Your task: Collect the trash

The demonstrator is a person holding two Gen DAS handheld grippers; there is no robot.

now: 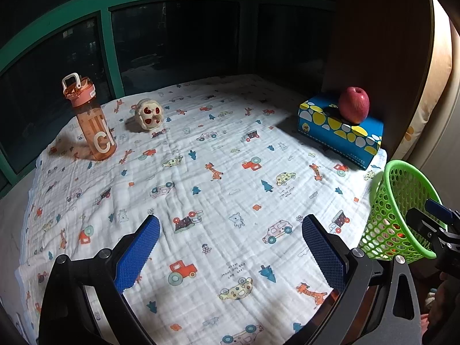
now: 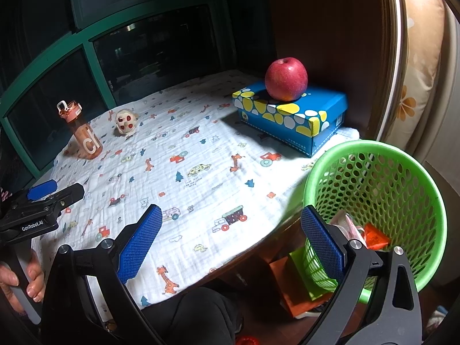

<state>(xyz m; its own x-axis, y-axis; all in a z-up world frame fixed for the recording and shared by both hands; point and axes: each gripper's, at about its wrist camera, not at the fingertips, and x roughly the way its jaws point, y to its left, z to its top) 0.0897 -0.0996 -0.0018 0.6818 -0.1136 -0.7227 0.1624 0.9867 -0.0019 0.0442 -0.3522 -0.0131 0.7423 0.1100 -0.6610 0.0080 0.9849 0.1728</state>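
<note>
The trash, some crumpled wrappers in orange-red and pale pink (image 2: pixel 362 231), lies in the bottom of a green plastic basket with a round rim and many holes (image 2: pixel 382 172). This basket is off the near right corner of the tabletop, lower than its edge, and it leans toward the cameras.

The tabletop is covered with a white cotton cloth printed with small cars, giraffes and trees (image 1: pixel 218 172). Far behind the basket, a blue cardboard tissue box with yellow and white spots (image 2: pixel 290 118) rests on the cloth, and a red apple (image 2: pixel 286 79) sits on top of the box. Well apart from the basket, at the far left side, an orange transparent drinking bottle with a white handle (image 1: pixel 92 120) stands upright. Just beside the bottle there is a small beige plush toy with red spots (image 1: pixel 148 113).

The right tool (image 2: pixel 233 244) is wide open and holds nothing; its right blue pad is in front of the basket wall, but I cannot tell if it touches it. The left tool (image 1: pixel 230 251) is also wide open and empty, above the cloth. A hand (image 2: pixel 20 284) grips the handle of the left tool.
</note>
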